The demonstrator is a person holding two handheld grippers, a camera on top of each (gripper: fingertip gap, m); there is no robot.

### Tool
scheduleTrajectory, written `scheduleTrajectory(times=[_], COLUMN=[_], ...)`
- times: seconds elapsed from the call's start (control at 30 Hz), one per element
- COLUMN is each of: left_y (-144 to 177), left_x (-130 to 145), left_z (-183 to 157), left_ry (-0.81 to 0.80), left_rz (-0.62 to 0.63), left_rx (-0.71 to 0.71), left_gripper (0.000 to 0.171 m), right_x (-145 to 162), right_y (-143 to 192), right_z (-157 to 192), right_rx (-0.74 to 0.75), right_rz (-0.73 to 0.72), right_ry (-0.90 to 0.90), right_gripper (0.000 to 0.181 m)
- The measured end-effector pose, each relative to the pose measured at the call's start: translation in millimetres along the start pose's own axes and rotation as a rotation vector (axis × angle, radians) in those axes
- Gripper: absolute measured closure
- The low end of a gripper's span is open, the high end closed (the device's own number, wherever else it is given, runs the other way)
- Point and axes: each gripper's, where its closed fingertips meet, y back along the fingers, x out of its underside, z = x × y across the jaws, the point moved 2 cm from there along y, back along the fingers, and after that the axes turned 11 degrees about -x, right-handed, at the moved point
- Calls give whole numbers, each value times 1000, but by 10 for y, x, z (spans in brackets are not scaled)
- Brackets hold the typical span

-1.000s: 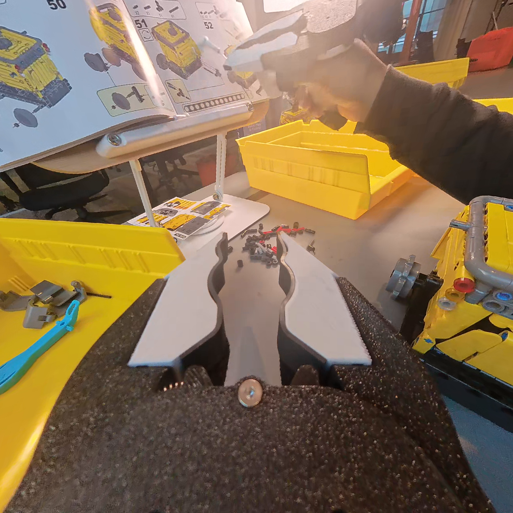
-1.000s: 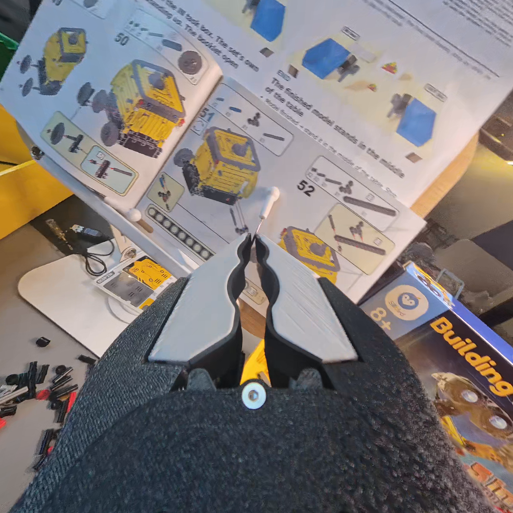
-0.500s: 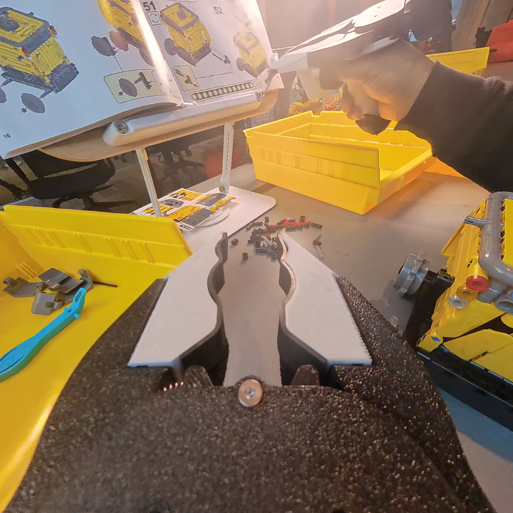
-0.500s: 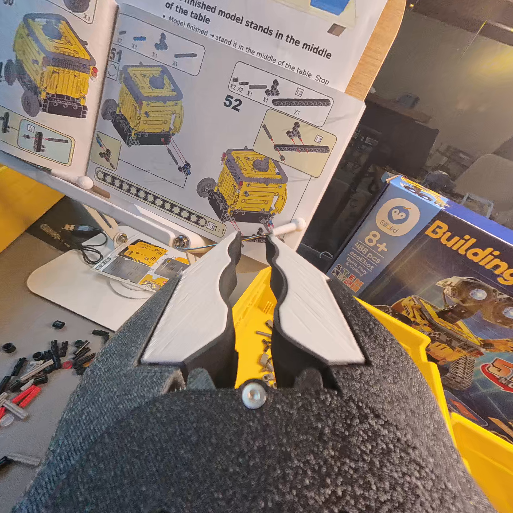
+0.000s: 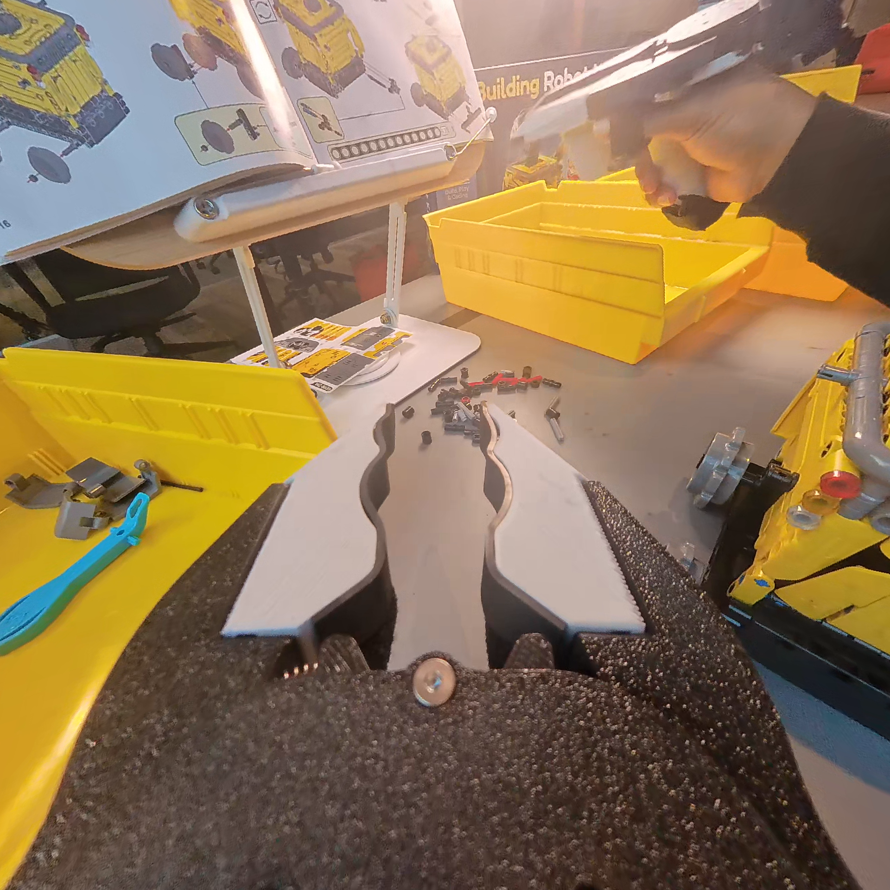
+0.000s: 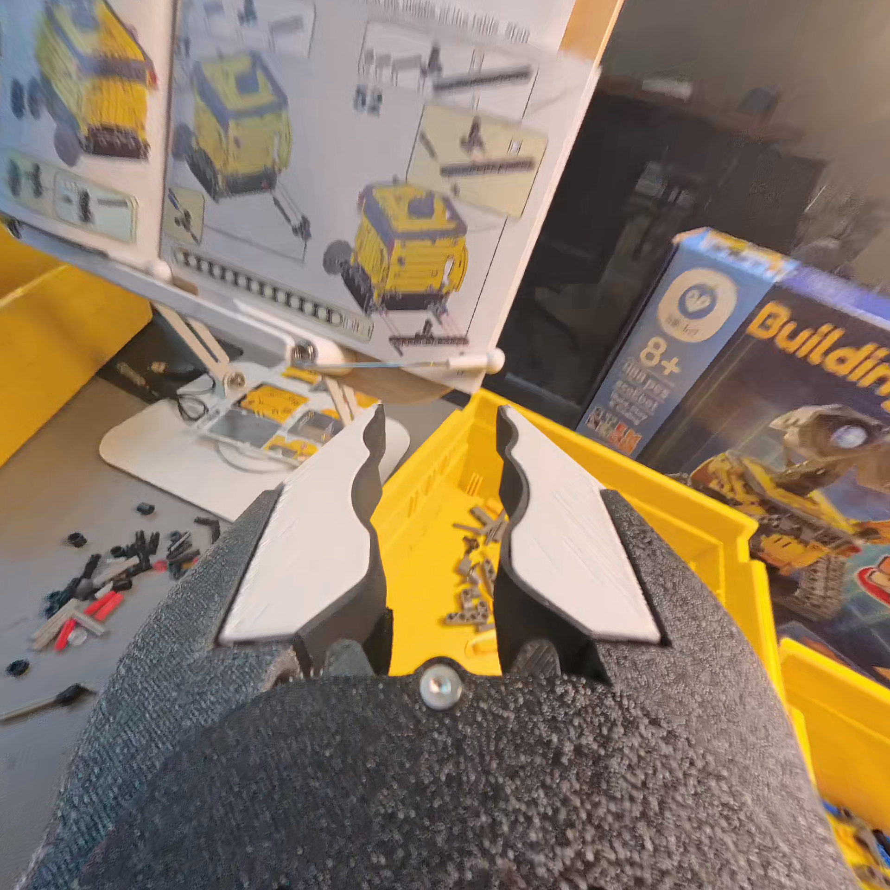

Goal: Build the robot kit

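**Right gripper opened and dropped from the booklet to the bin**

Right gripper [image 6: 440, 414]: 1.0 s before, its fingers were nearly closed at the white-tipped wire clip [image 6: 395, 364] that holds down the page of the instruction booklet [image 6: 337, 144]. At 0.5 s they had begun to part. At this moment the jaws stood wide apart and held nothing. They pointed down into a yellow bin [image 6: 626, 486], above a small heap of grey parts [image 6: 477, 568] on its floor and not touching them. The clip lay flat across the page's lower corner, clear of the fingers. The view was blurred by motion. A printed box [image 6: 722, 385] stood just behind the bin.

Left gripper [image 5: 437, 424]: no real change over the 1.0 s. Jaws were wide apart and empty, held low over the grey table [image 5: 626, 409]. The fingertips were just short of a scatter of small black and red pins [image 5: 486, 399]; contact not seen.

Surroundings, left view:
- A second yellow bin [image 5: 159, 414] to the left, holding grey clips [image 5: 82, 491] and a blue tool [image 5: 72, 573].
- A part-built yellow model [image 5: 818, 530] to the right.
- The person's hand [image 5: 713, 144] carrying the right gripper, raised above the far bin.
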Motion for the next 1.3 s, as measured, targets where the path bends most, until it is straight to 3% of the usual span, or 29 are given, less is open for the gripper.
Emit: scheduleTrajectory(times=[0.07, 0.2, 0.33, 0.4, 0.53, 0.63, 0.73, 0.83, 0.9, 1.1, 1.3], left_y=[-13, -29, 3, 17, 3, -21, -27, -20, -6, -5, -22], left_x=[6, 24, 12, -2, -10, 9, 22, 44, 47, 44, 76], left_z=[-15, -49, -54, -44, -55, -108, -155, -170, -167, -182, -252], left_ry=[-2, -9, -23, -23, -15, -23, -45, -67, -83, -84, -109], left_rz=[4, 14, 11, 6, 4, 14, 22, 35, 36, 35, 49], left_rx=[6, 19, 16, 12, 21, 40, 53, 54, 48, 52, 72], left_gripper=[139, 139, 139, 139, 139, 139, 139, 138, 138, 138, 138], right_x=[-303, -501, -103, 49, -24, -318, -523, -629, -629, -599, -607], right_y=[134, -23, -306, -308, -211, -171, -321, -545, -638, -651, -596], right_z=[2, 69, 27, 91, 109, 72, 49, 51, 29, 100, 51], right_rx=[30, 25, 25, -4, 26, 63, 62, 88, 150, 194, 138], right_rz=[-154, -157, 70, 104, 26, -72, -73, -44, -28, -73, -84], right_ry=[59, 160, 145, 93, 85, 94, 76, 101, 123, 137, 131], right_gripper=[143, 162, 176, 176, 161, 133, 95, 77, 75, 94, 142])
